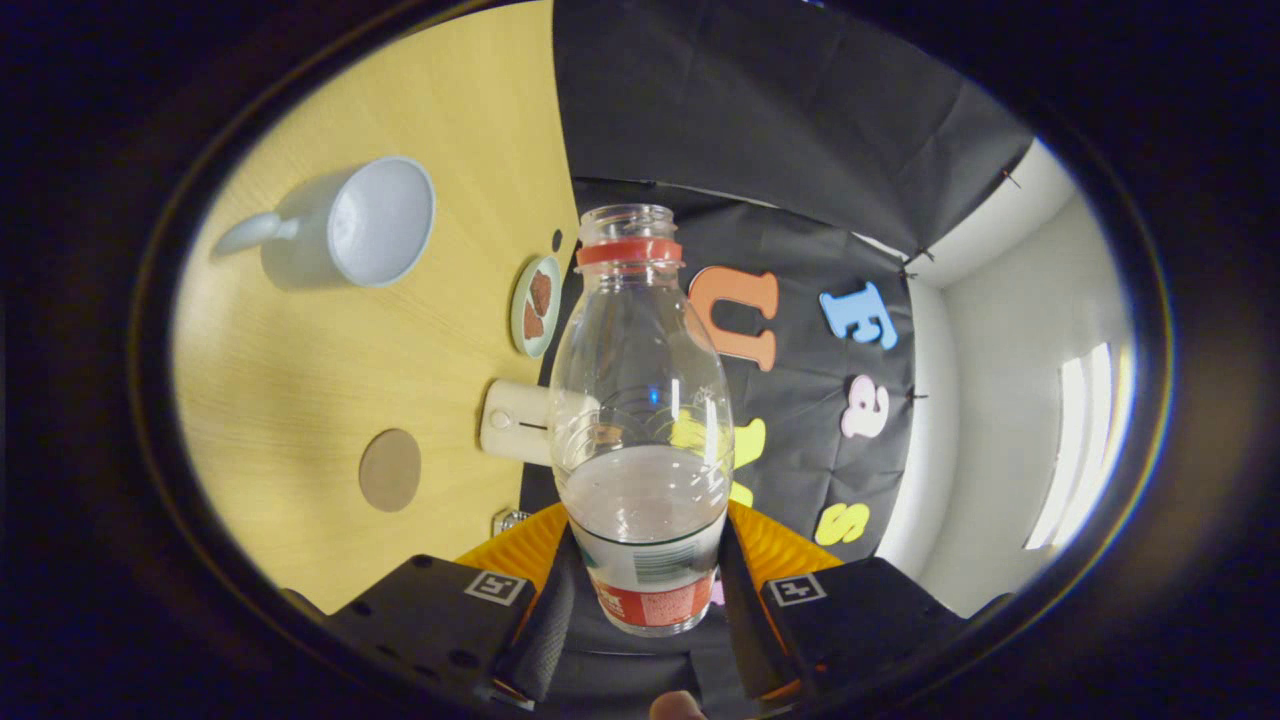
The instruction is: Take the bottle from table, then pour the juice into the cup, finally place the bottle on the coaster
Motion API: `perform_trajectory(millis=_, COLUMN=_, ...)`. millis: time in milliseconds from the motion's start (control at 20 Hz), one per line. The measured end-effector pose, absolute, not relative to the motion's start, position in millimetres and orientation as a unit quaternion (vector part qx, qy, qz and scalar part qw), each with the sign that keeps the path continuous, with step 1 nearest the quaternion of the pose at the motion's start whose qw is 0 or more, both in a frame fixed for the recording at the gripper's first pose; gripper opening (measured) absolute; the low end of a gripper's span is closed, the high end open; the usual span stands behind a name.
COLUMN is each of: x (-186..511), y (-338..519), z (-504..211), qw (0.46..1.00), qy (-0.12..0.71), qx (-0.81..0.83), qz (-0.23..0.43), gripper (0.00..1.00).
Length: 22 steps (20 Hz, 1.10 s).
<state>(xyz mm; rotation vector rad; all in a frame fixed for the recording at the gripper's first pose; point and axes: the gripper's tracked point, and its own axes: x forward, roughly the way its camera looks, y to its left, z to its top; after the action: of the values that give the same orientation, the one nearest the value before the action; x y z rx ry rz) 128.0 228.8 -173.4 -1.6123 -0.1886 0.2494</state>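
I have the bottle (640,420) pinched in the hand-held gripper (645,590), both fingers pressing on its lower body, one on each side of the label. The grip sits low, near the base, which leaves the neck and open mouth free to swing over a rim. The cap is off and only a red ring sits around the neck. The view is rolled over, so the bench (330,400) stands off to one side and the bottle lies tilted relative to it, its mouth pointing ahead of the fingers. A pale liquid fills only the lower part, near the fingers, with none up at the neck.

The cup (365,222) stands on the bench well beyond the fingers, handle turned away, its opening facing me; I cannot tell whether anything is inside. The round brown coaster (390,470) lies flat on the bench nearer the fingers, bare. I judge the pour is either just ending or about to start, and the coaster comes next.
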Motion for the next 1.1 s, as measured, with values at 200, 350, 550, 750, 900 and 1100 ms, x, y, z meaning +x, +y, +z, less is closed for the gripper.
perform_trajectory(millis=200, x=127, y=218, z=-161, qw=0.75, qy=-0.058, qx=-0.647, qz=0.123, gripper=0.73)
perform_trajectory(millis=350, x=127, y=206, z=-159, qw=0.811, qy=-0.028, qx=-0.568, qz=0.137, gripper=0.73)
perform_trajectory(millis=550, x=128, y=191, z=-145, qw=0.883, qy=0.001, qx=-0.444, qz=0.15, gripper=0.73)
perform_trajectory(millis=750, x=135, y=185, z=-131, qw=0.942, qy=0.029, qx=-0.287, qz=0.172, gripper=0.73)
perform_trajectory(millis=900, x=148, y=180, z=-123, qw=0.965, qy=0.051, qx=-0.182, qz=0.181, gripper=0.73)
perform_trajectory(millis=1100, x=174, y=173, z=-124, qw=0.977, qy=0.066, qx=-0.074, qz=0.187, gripper=0.73)
